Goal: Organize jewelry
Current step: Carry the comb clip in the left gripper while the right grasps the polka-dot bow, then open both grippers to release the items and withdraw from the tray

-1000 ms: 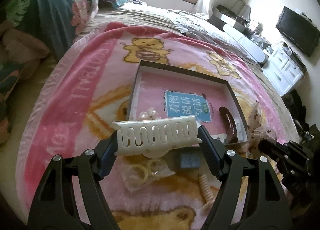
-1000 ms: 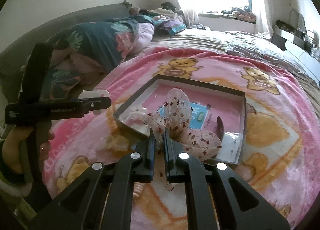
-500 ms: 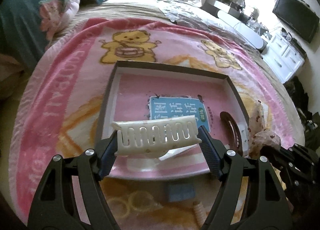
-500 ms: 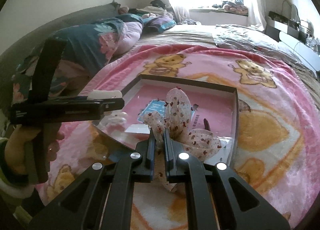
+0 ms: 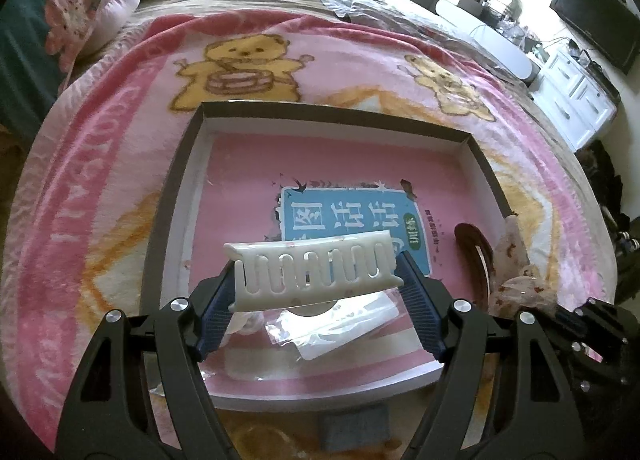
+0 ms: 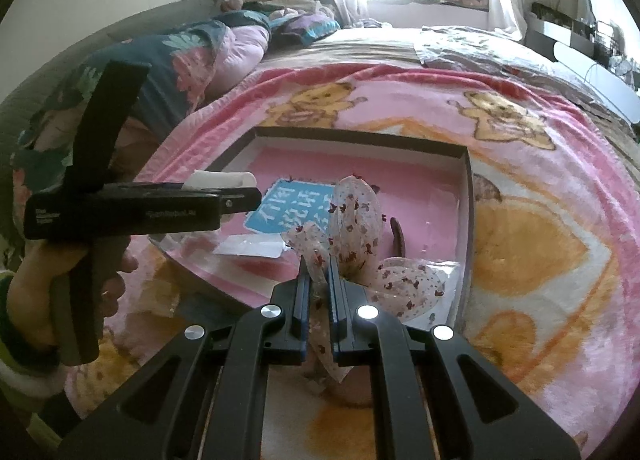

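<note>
A white comb-shaped hair clip (image 5: 316, 274) is clamped crosswise between the blue pads of my left gripper (image 5: 316, 292), low over the near half of the dark-rimmed box (image 5: 320, 110). The box has a pink floor with a blue label (image 5: 348, 216). A brown hair clip (image 5: 474, 248) and a clear plastic bag (image 5: 332, 326) lie inside it. My right gripper (image 6: 318, 280) is shut on a sheer bow with red dots (image 6: 356, 220) above the box's near right corner. In the right wrist view the left gripper (image 6: 236, 200) shows at the left with the white clip (image 6: 222, 179).
The box rests on a pink bear-print blanket (image 5: 100, 188) on a bed. A small grey block (image 5: 354, 426) lies on the blanket just in front of the box. A person's hand (image 6: 36, 288) grips the left tool. Bedding is piled far left; a cabinet (image 5: 576, 104) stands right.
Both grippers have moved forward and down over the box, which now fills more of each view. The bagged rings and coil on the blanket have dropped out of sight. Both grips are unchanged.
</note>
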The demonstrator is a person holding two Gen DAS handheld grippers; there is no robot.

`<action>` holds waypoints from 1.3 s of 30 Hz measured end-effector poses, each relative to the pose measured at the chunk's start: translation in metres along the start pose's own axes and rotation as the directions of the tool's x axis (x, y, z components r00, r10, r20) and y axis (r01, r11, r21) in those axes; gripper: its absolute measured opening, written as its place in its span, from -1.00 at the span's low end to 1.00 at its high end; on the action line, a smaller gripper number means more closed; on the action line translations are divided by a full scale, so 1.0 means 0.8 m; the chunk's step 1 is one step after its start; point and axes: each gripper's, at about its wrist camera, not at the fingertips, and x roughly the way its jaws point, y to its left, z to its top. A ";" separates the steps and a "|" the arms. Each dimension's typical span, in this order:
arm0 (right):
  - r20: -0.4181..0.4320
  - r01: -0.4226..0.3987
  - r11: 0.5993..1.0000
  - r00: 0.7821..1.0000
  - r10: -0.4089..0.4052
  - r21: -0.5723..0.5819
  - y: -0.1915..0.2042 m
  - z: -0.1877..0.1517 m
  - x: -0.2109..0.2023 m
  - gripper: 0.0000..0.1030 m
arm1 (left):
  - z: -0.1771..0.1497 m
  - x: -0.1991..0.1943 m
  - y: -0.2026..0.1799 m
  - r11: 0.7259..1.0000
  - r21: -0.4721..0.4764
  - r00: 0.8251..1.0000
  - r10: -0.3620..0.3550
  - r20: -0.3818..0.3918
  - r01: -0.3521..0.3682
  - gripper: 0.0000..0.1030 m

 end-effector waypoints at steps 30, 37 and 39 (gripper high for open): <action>0.128 0.037 0.986 0.990 -0.058 0.162 -0.023 -0.023 -0.081 0.80 | -0.009 -0.067 -0.003 1.000 -0.008 0.997 0.001 0.072 -0.001 0.47; 0.174 0.035 0.983 0.982 -0.067 0.180 -0.022 -0.028 -0.123 0.81 | -0.015 -0.103 -0.007 1.000 -0.018 0.995 -0.009 0.103 0.010 0.58; 0.185 0.036 0.984 0.980 -0.069 0.175 -0.018 -0.029 -0.132 0.81 | -0.017 -0.116 -0.010 1.000 -0.016 0.993 -0.006 0.118 0.008 0.60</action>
